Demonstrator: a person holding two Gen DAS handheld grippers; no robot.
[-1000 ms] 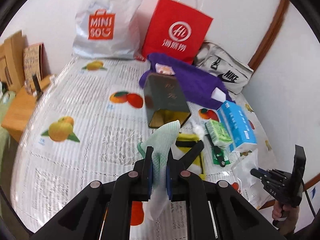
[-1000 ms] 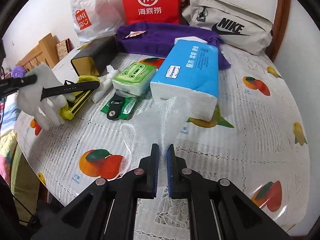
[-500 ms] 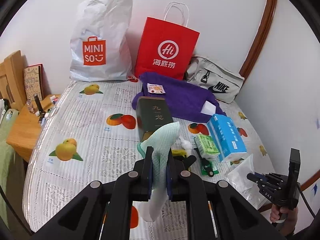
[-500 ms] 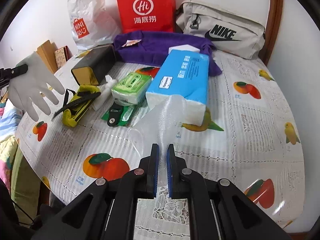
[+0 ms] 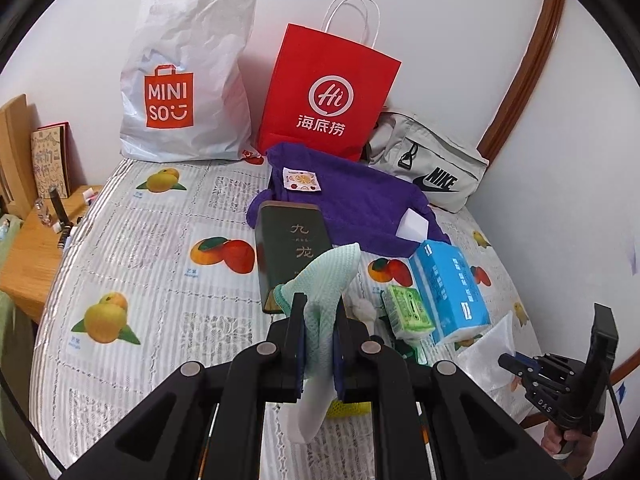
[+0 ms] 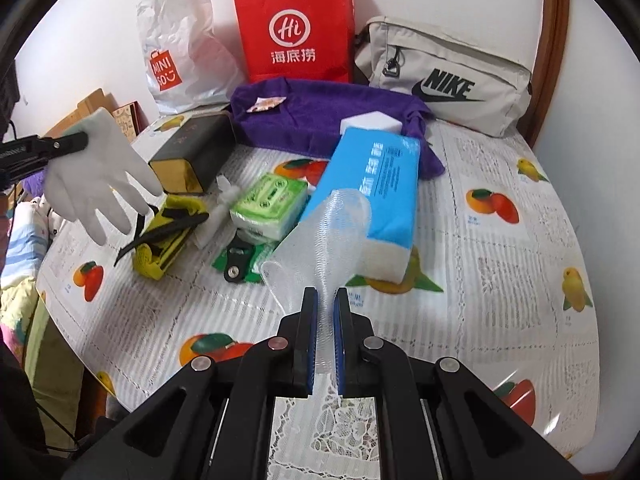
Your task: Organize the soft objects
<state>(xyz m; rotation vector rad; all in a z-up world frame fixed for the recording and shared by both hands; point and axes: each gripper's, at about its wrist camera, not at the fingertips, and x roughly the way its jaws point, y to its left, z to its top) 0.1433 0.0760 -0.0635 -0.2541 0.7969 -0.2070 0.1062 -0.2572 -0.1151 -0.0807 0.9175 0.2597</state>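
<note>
Both claws have been raised above the tabletop [image 6: 500,240]. Left claw [image 5: 319,344] is clamped on a limp mesh glove [image 5: 328,280]; right claw [image 6: 327,344] on a flimsy, slippery clear glove [image 6: 328,236], best held at the cuff.

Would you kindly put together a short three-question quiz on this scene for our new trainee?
1. True or false: the left gripper is shut on a pale green mesh glove.
2. What does the right gripper hold? A) purple towel B) clear plastic bag C) green tissue pack
3. Which bag stands between the white MINISO bag and the grey Nike pouch?

Key: 1 true; 2 B, the clear plastic bag; 3 the red paper bag.
</note>
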